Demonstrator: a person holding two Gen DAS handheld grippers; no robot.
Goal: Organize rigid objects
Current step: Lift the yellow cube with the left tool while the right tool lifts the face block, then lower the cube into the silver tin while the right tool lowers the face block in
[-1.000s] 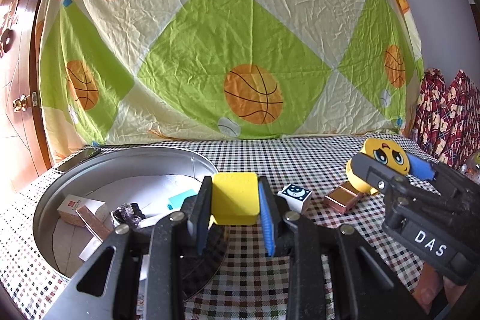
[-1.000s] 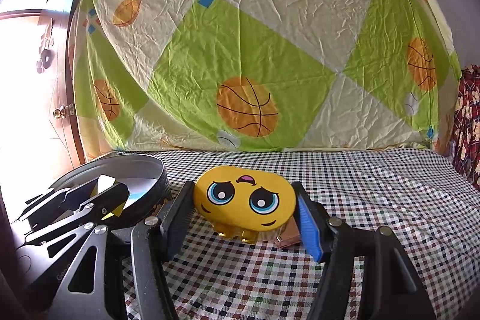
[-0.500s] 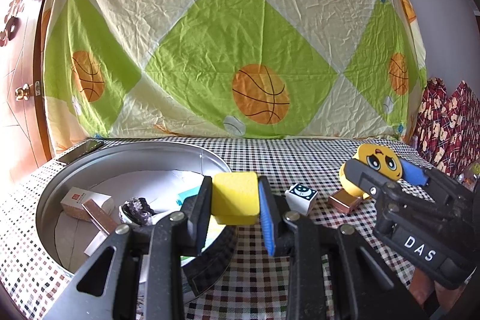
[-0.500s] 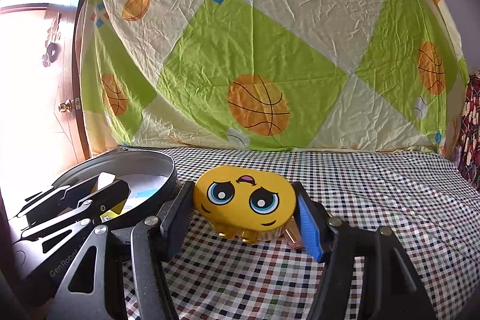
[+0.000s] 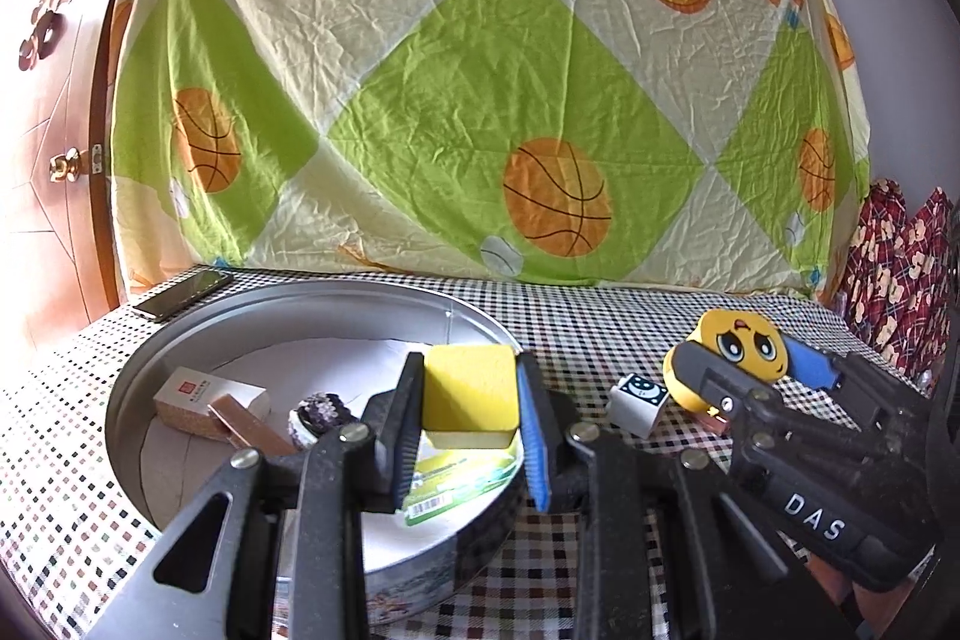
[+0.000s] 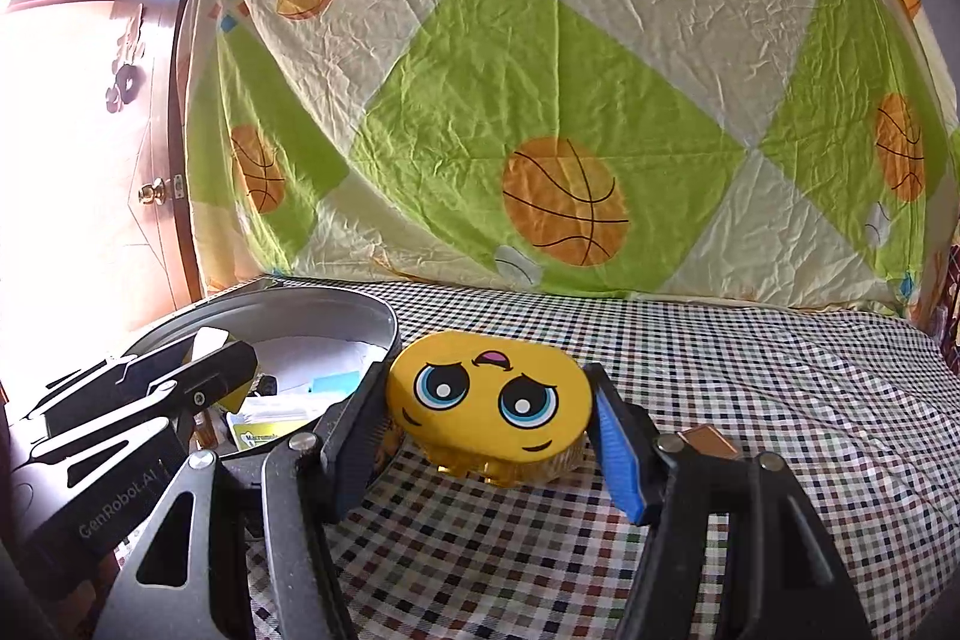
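Nearest the left wrist camera, a yellow block (image 5: 470, 396) is clamped between the two pads of the left gripper (image 5: 470, 436) and is held above the near edge of the round metal tray (image 5: 138, 382). Nearest the right wrist camera, a yellow face-printed box (image 6: 489, 403) is gripped on both sides by the right gripper (image 6: 489, 436), just beside the tray's rim and over the checked tablecloth (image 6: 750, 376). Whether the box is lifted or resting on the cloth cannot be told.

The step in hand is judged to be the carrying of both held things to the tray. For the next move, the block (already over the tray) needs only to be lowered to a bare part of the floor and let go; the box must first be brought leftward over the rim.

Further in, a small white carton (image 5: 207, 397), a copper-coloured bar (image 5: 246, 427) and a dark knitted piece (image 5: 321, 415) are seen lying in the tray, with a green-labelled packet (image 5: 456, 478) beneath the block. A white cube (image 5: 639, 397) is left on the cloth between tray and box.

A copper-coloured thing (image 6: 708, 441) is mostly hidden behind the right gripper's finger. A dark flat object (image 5: 183, 293), perhaps a phone, lies beyond the tray. At the back, a basketball-print sheet (image 5: 480, 100) is hung.
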